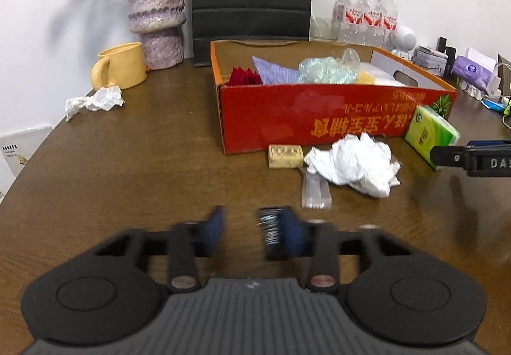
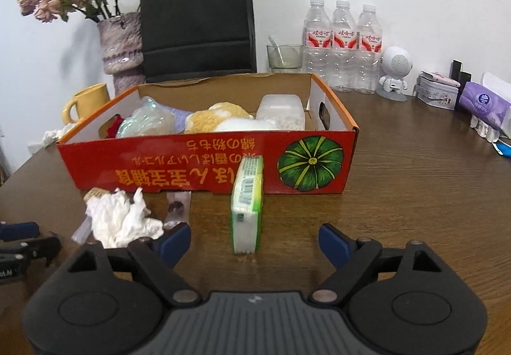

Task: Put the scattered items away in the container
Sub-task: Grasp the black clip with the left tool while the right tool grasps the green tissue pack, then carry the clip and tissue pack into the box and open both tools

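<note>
The right gripper (image 2: 255,238) sat low over the brown surface (image 2: 415,195), level and pointed straight at the red cardboard box (image 2: 204,163). Its blue fingers (image 2: 174,241) were spread wide, nothing in them. Right between them, a little ahead of the tips, stood the green tissue pack (image 2: 247,205) on its edge, leaning against the box's front wall, touching neither finger. Off beyond the left finger lay the crumpled white paper (image 2: 119,217), and just ahead of that finger's tip a clear plastic wrapper (image 2: 179,203) lay flat.

The left gripper (image 1: 250,229) hovered further back, also level and low, facing the box (image 1: 319,118) from a distance. Its fingers (image 1: 214,227) were blurred, parted by a narrow gap, holding nothing; a small coiled spring showed on the inner face of the right-hand finger. Ahead of them and off to the right lay the paper wad (image 1: 354,163), resting over a clear strip of wrapper (image 1: 314,192), with a small tan packet (image 1: 285,156) touching its left side, close against the box front. The tissue pack (image 1: 431,131) was far to the right, where the other gripper's dark finger (image 1: 447,157) reached in beside it.

Inside the box were a clear bag, a yellow knitted bundle, a lidded plastic tub, blue cloth and something red. Away to the left of the fingers, another paper ball (image 1: 94,101) lay before a yellow mug (image 1: 121,66).
</note>
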Action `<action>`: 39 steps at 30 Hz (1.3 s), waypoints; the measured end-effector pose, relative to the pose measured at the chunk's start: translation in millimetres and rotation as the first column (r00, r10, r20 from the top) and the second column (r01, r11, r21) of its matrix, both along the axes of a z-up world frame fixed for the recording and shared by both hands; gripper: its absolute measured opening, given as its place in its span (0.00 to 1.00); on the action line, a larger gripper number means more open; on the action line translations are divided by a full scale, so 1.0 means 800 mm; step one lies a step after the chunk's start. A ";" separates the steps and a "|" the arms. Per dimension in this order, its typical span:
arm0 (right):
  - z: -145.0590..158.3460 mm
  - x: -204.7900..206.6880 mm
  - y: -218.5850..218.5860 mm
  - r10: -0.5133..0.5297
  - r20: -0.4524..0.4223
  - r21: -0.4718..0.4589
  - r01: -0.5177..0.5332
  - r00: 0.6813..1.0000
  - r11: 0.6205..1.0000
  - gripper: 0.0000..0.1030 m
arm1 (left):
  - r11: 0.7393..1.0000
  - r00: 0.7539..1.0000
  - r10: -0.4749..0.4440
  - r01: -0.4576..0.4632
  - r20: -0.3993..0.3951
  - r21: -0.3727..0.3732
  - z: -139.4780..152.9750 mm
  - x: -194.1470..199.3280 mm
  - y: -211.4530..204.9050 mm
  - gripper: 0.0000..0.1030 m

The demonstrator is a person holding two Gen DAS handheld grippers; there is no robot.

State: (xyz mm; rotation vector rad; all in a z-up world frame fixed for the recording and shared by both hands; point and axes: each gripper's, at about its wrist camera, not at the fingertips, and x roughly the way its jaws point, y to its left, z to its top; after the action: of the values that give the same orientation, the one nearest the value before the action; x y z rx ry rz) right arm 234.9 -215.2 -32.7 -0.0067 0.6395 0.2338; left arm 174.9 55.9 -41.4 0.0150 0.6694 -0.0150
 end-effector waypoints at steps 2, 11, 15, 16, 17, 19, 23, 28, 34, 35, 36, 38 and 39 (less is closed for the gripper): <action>-0.002 0.006 0.003 0.002 0.002 0.003 -0.002 1.000 1.000 0.67 | 1.000 1.000 -0.003 0.003 0.009 -0.009 -0.001 0.004 -0.001 0.16; -0.006 0.004 0.004 0.020 0.021 0.005 -0.020 1.000 1.000 0.13 | 1.000 0.999 0.004 -0.003 0.035 -0.025 -0.004 0.011 -0.003 0.16; -0.001 -0.004 0.002 0.021 0.050 0.009 -0.021 0.999 1.000 0.13 | 0.999 0.999 0.011 -0.009 0.039 -0.038 -0.004 0.009 -0.001 0.15; 0.001 -0.005 0.001 0.022 0.055 0.009 -0.022 0.998 1.000 0.13 | 0.999 0.999 0.012 -0.010 0.041 -0.039 -0.004 0.008 -0.001 0.15; 0.002 -0.006 0.001 0.022 0.060 0.009 -0.023 0.998 1.000 0.13 | 0.999 0.999 0.012 -0.010 0.045 -0.040 -0.003 0.007 -0.002 0.15; 0.002 -0.008 0.000 0.022 0.063 0.012 -0.023 0.998 1.000 0.13 | 0.999 0.998 0.013 -0.011 0.056 -0.044 0.000 0.004 -0.002 0.15; 0.005 -0.012 -0.002 0.025 0.069 0.020 -0.026 0.997 0.999 0.13 | 0.997 0.996 0.015 -0.009 0.083 -0.072 0.010 -0.001 -0.002 0.15; 0.016 -0.020 -0.004 0.033 0.101 0.025 -0.036 0.994 0.999 0.13 | 0.996 0.992 0.008 0.003 0.124 -0.091 0.029 -0.004 -0.006 0.15; 0.049 -0.018 -0.010 0.054 0.157 0.044 -0.062 0.986 0.997 0.13 | 0.990 0.978 -0.008 0.037 0.208 -0.137 0.076 0.006 -0.007 0.15; 0.057 -0.016 -0.010 0.057 0.167 0.047 -0.066 0.984 0.997 0.13 | 0.989 0.974 -0.009 0.041 0.227 -0.140 0.086 0.010 -0.008 0.15; 0.065 -0.012 -0.011 0.058 0.178 0.049 -0.068 0.982 0.996 0.13 | 0.988 0.970 -0.009 0.046 0.245 -0.146 0.095 0.015 -0.010 0.15; 0.081 -0.003 -0.012 0.057 0.203 0.053 -0.069 0.977 0.996 0.13 | 0.986 0.960 -0.002 0.049 0.279 -0.162 0.112 0.029 -0.014 0.15; 0.089 0.003 -0.011 0.055 0.214 0.055 -0.068 0.975 0.996 0.13 | 0.984 0.957 0.002 0.050 0.290 -0.170 0.117 0.037 -0.017 0.15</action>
State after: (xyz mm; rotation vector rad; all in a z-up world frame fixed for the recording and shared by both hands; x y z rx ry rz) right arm 237.5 -224.3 38.2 0.0079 0.4192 0.3083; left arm 204.2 42.6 52.2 -0.1431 0.3719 -0.0938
